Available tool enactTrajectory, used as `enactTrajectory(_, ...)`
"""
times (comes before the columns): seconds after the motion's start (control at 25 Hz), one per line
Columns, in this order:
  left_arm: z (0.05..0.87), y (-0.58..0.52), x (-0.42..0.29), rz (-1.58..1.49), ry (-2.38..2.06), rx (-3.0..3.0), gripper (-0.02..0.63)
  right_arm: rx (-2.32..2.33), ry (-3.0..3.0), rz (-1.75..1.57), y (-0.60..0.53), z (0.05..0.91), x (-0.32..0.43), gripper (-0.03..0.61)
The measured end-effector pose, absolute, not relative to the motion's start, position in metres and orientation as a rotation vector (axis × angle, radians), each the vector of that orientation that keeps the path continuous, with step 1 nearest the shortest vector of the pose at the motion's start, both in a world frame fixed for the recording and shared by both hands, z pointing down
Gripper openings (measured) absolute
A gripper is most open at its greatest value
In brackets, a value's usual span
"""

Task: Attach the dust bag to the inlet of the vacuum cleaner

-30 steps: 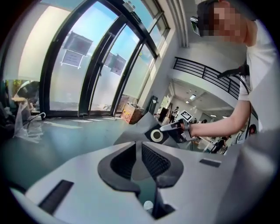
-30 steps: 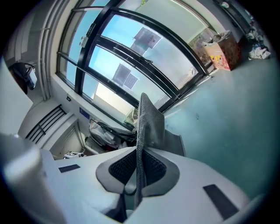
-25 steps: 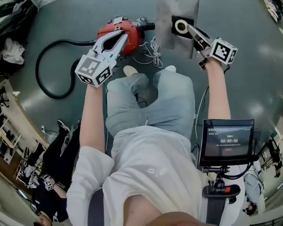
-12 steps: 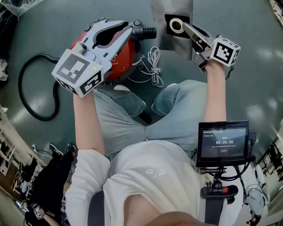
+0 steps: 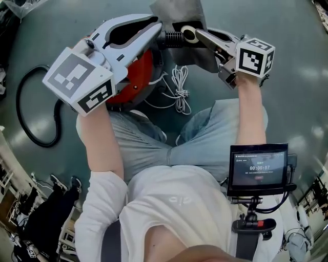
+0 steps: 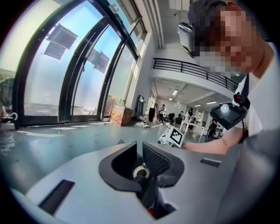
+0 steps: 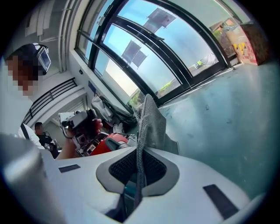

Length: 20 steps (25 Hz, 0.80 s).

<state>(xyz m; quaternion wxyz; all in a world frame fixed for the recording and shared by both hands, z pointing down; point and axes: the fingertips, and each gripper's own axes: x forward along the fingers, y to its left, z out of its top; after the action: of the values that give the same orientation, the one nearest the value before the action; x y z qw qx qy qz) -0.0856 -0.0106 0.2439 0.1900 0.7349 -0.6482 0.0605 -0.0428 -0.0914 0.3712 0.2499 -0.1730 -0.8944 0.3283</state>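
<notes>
My left gripper (image 5: 156,28) is shut on the top of the red vacuum cleaner (image 5: 136,71) and holds it up off the floor. Its jaws have just eased slightly wider, with the vacuum still between them. The black ribbed inlet (image 5: 173,37) sticks out to the right, and shows between the jaws in the left gripper view (image 6: 141,178). My right gripper (image 5: 197,35) is shut on the grey dust bag (image 5: 179,10). The bag's white collar ring (image 5: 188,34) sits right at the inlet's tip. The bag's fabric (image 7: 151,120) stands edge-on between the right gripper's (image 7: 139,168) jaws.
A black hose (image 5: 31,117) curls over the grey floor at left. A coiled white cord (image 5: 177,82) lies below the vacuum, above the person's knees (image 5: 205,128). A small monitor (image 5: 259,166) is mounted at lower right. Large windows fill both gripper views.
Both grippers have risen toward the camera. The vacuum has come up off the floor with the left one. The bag has moved left, bringing its ring up to the inlet.
</notes>
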Motion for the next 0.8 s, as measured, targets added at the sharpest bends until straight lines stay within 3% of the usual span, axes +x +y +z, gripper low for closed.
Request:
enactTrajectory(0.24, 0.233, -0.013, -0.095, 0.156, -1.892, 2.079, 0.044, -0.565, -2.354, 0.863, -0.07, 0.364, -0.052, 0.035)
enactTrajectory(0.64, 0.218, -0.016, -0.115, 0.045, -1.869, 2.027, 0.044, -0.622, -2.278, 1.204, -0.053, 0.343, -0.06, 0.06)
enactTrajectory(0.8, 0.228, -0.02, -0.114, -0.104, -1.772, 1.953, 0.043, -0.663, -2.291, 1.06, -0.046, 0.347, -0.061, 0.06)
